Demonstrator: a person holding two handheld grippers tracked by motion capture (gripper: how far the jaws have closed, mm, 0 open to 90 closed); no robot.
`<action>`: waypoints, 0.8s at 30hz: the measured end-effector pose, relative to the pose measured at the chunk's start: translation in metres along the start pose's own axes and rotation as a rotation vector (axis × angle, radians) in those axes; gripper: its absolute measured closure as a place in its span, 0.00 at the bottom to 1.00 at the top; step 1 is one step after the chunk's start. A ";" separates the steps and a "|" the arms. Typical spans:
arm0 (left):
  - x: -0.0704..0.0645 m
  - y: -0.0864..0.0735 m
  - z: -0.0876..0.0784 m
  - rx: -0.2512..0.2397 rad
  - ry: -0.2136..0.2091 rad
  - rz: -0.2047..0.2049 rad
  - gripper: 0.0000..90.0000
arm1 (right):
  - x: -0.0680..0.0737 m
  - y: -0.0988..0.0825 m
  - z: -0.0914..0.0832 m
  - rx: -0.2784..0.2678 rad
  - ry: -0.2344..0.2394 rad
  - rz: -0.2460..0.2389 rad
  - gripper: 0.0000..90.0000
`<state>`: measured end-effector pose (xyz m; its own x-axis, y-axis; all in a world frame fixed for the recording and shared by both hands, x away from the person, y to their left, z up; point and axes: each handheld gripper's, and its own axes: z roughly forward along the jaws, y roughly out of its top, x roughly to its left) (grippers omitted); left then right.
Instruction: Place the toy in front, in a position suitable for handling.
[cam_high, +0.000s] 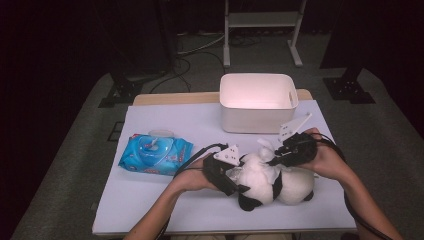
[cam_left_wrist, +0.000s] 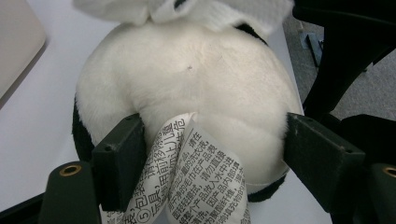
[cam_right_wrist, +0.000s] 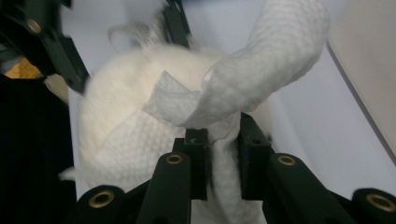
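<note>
A black-and-white panda plush (cam_high: 280, 182) lies on the white table near its front edge. My left gripper (cam_high: 232, 180) grips it from the left. In the left gripper view both jaws press into the plush's white body (cam_left_wrist: 196, 79), and its printed label (cam_left_wrist: 196, 186) hangs between them. My right gripper (cam_high: 282, 157) comes in from the right, above the plush. It is shut on a white wet wipe (cam_right_wrist: 261, 74), which drapes over the plush's fur (cam_right_wrist: 107, 107) and curls upward. The left gripper's black jaws (cam_right_wrist: 56, 46) appear at the top left of the right gripper view.
A white plastic bin (cam_high: 250, 122) stands at the back of the table, just behind the right gripper. A blue pack of wet wipes (cam_high: 156, 154) lies to the left. Bare tabletop (cam_high: 165, 200) lies in front of the pack.
</note>
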<state>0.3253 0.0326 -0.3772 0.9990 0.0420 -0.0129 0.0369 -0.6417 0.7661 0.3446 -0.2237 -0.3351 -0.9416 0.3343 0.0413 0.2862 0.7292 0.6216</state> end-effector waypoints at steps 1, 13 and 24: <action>0.000 0.000 0.000 -0.001 -0.001 0.000 0.26 | -0.003 -0.006 -0.001 0.003 0.000 0.019 0.85; 0.005 0.016 -0.017 -0.024 0.012 -0.035 0.19 | 0.013 -0.014 0.006 -0.022 0.040 0.008 0.87; 0.000 0.010 -0.006 -0.016 -0.047 -0.097 0.14 | 0.043 -0.018 0.003 -0.029 0.042 -0.042 0.87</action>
<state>0.3254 0.0312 -0.3656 0.9908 0.0675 -0.1170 0.1334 -0.6243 0.7697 0.2994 -0.2204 -0.3465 -0.9593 0.2783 0.0475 0.2420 0.7242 0.6457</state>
